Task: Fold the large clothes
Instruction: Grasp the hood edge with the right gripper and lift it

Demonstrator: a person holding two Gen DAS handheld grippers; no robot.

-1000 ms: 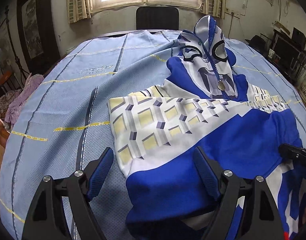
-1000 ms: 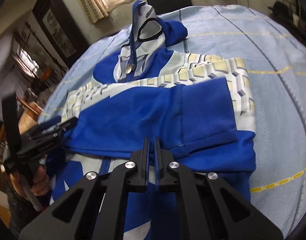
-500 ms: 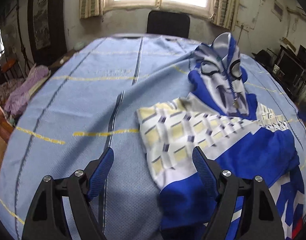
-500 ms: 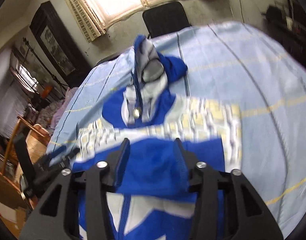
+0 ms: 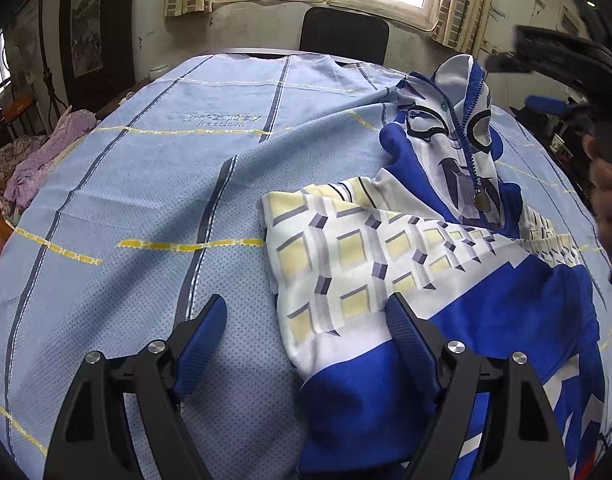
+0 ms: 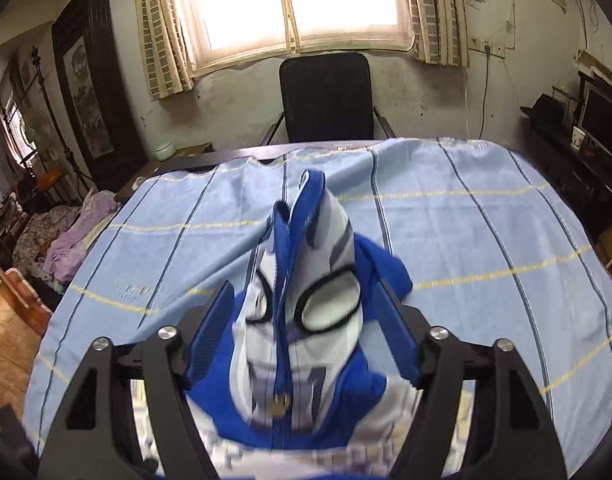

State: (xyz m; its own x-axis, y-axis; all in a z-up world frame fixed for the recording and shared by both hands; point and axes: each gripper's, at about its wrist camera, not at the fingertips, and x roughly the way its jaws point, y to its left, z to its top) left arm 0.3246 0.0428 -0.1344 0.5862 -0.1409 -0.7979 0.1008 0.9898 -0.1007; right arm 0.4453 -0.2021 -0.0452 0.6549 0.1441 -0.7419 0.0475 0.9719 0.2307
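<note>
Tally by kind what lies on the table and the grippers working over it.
Hooded jacket: 1
Blue striped cloth: 1
Grippers, both open: 2, left gripper, right gripper
Total: 4

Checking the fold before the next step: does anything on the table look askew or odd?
The blue and white zip-up hooded jacket has its sleeves folded across the body, but its masked hood still sticks up in a peak instead of lying flat. The light blue striped tablecloth is wrinkled near the hood. Nothing looks spilled or damaged.
</note>
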